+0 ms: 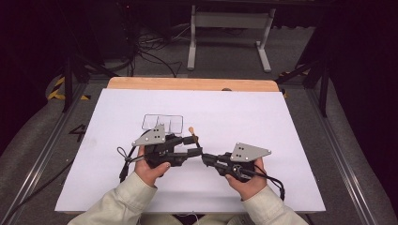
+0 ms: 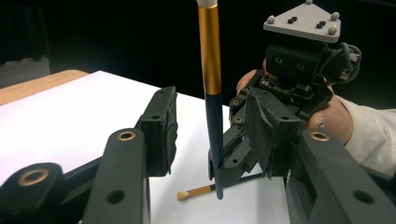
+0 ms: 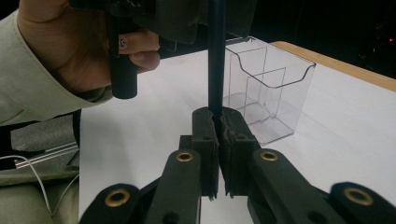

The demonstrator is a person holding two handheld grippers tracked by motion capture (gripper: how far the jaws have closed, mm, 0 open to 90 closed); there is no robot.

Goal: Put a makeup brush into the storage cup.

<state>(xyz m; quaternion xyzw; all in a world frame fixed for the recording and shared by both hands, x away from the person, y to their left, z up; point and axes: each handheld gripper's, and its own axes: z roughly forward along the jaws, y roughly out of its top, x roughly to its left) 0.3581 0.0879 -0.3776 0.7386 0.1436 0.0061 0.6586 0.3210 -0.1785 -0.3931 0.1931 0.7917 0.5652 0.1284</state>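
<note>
The right gripper [image 3: 218,122] has its fingers clenched on the dark handle of an upright makeup brush with a gold ferrule [image 2: 210,60], just above the white-covered bench [image 1: 263,117]. The left gripper [image 2: 224,140] stands released around it. A second small gold-handled brush [image 2: 196,192] lies beneath. A clear plastic compartment box [image 3: 266,88] stands nearby.

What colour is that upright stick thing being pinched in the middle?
The brush has a gold band above a black handle, with a pale tip on top; the left gripper view shows it best.
</note>
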